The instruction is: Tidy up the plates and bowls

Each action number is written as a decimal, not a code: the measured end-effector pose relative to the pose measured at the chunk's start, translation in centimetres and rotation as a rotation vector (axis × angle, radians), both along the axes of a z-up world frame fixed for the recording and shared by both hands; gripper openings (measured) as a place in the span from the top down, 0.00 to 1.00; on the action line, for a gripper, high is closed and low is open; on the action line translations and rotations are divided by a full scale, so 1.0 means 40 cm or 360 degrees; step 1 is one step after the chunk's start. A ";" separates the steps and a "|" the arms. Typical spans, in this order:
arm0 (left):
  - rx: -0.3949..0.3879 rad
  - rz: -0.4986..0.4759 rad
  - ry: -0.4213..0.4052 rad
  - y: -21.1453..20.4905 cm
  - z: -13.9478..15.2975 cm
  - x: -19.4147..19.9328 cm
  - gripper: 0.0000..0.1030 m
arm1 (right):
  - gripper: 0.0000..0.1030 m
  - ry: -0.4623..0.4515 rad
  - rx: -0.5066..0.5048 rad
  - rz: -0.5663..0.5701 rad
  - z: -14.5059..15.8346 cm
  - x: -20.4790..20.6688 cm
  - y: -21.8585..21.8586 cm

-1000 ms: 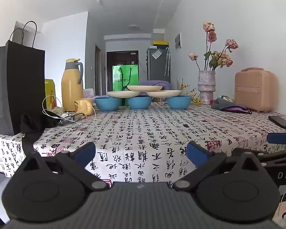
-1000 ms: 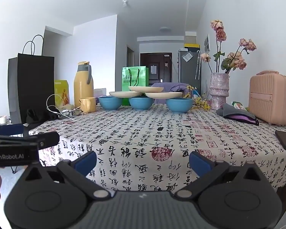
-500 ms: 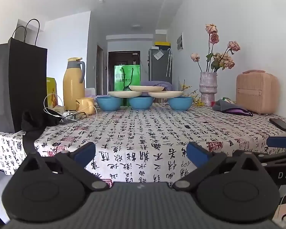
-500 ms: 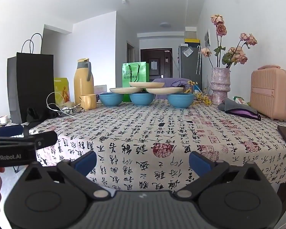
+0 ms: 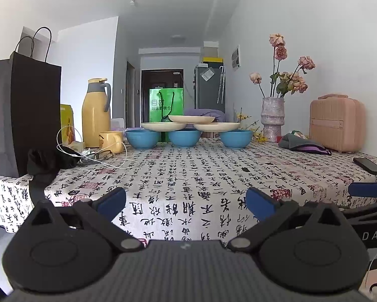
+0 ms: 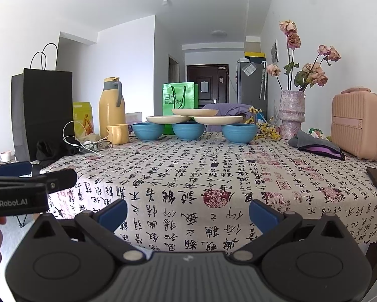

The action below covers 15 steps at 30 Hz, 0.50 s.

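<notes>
Blue bowls [image 5: 185, 137] are lined up at the far side of the bench [image 5: 188, 176], with cream plates [image 5: 191, 119] apparently bridged across their rims. Both the left tool [image 5: 186, 201] and right tool [image 6: 187, 214] are held released and empty, well short. An approach is judged underway; the top plate should be reached first.

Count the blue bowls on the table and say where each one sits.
3, in a row at the far edge: left bowl, middle bowl, right bowl. Cream plates rest on top; none looks hidden.
</notes>
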<state>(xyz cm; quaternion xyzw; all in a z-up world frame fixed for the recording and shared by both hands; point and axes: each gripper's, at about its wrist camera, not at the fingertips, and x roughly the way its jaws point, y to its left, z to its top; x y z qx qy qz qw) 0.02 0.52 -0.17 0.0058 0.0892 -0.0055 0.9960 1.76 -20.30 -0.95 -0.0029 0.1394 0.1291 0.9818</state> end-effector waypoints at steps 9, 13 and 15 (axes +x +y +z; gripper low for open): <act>0.0008 -0.0001 -0.0006 -0.002 0.001 -0.003 0.00 | 0.00 0.0005 0.0004 0.0001 -0.003 0.001 0.000; 0.0016 -0.0002 -0.0013 -0.006 0.003 -0.005 0.00 | 0.00 0.0004 0.0004 0.0000 -0.003 0.000 0.001; 0.0017 -0.0004 -0.0014 -0.007 0.003 -0.005 0.00 | 0.00 0.0006 0.0004 0.0000 -0.003 0.001 0.001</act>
